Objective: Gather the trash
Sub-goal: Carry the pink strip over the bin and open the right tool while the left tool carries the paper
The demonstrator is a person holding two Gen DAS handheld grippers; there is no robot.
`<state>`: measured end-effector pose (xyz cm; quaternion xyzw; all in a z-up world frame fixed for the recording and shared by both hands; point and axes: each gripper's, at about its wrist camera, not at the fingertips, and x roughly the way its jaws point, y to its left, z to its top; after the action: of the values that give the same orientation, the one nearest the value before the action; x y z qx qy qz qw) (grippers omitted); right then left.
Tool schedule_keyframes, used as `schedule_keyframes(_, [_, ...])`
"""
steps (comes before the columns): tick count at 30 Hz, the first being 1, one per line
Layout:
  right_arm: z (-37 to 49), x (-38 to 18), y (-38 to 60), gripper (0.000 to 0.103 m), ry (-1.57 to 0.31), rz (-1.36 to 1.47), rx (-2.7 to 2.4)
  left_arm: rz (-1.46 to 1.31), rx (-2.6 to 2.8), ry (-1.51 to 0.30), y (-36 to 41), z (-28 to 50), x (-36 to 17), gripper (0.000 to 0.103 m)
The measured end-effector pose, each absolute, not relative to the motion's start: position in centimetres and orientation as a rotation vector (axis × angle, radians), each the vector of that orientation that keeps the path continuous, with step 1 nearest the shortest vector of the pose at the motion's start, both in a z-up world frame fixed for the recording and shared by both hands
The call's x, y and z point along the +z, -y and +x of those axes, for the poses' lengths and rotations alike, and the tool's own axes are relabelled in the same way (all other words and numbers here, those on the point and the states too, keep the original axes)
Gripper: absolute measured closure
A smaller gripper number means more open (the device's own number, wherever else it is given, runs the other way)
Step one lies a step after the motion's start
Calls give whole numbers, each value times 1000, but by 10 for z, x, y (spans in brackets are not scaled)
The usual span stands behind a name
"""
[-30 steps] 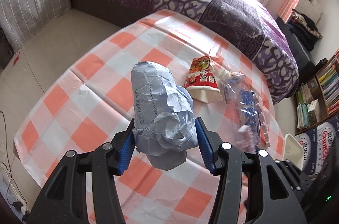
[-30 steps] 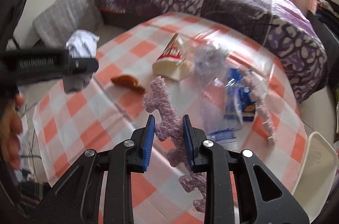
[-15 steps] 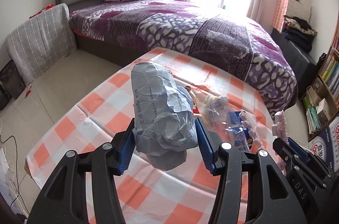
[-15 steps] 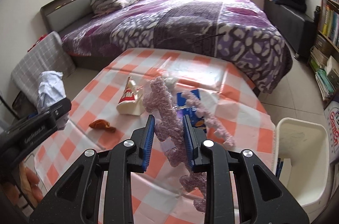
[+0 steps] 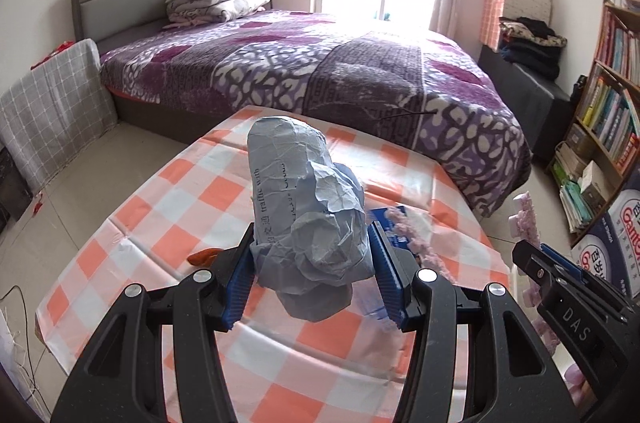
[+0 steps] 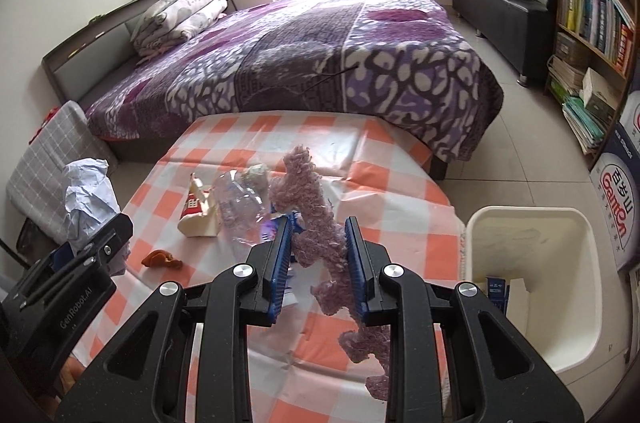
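Both grippers have lifted and swung toward the bin [image 6: 580, 307] since a second ago, loads unchanged: left gripper [image 5: 312, 277] is half open, pads clamped on one crumpled paper wad [image 5: 308, 219]; right gripper [image 6: 318, 259] is nearly closed, pinching one fuzzy purple strip [image 6: 320, 235]. Both loads hang above the checked table [image 6: 400, 199], left of the bin. Four items on the table: one snack bag [image 6: 196, 215], one clear plastic wrapper [image 6: 240, 199], one blue packet [image 5: 394, 223], one orange peel [image 6: 160, 258].
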<state>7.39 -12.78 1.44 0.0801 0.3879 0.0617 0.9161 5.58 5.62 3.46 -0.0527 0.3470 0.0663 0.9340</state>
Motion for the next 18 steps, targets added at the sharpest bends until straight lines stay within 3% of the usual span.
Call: schedule_keyframes(18, [64,26,232,77,-780,289,-63,-25,-15,-712,32,59,25,50])
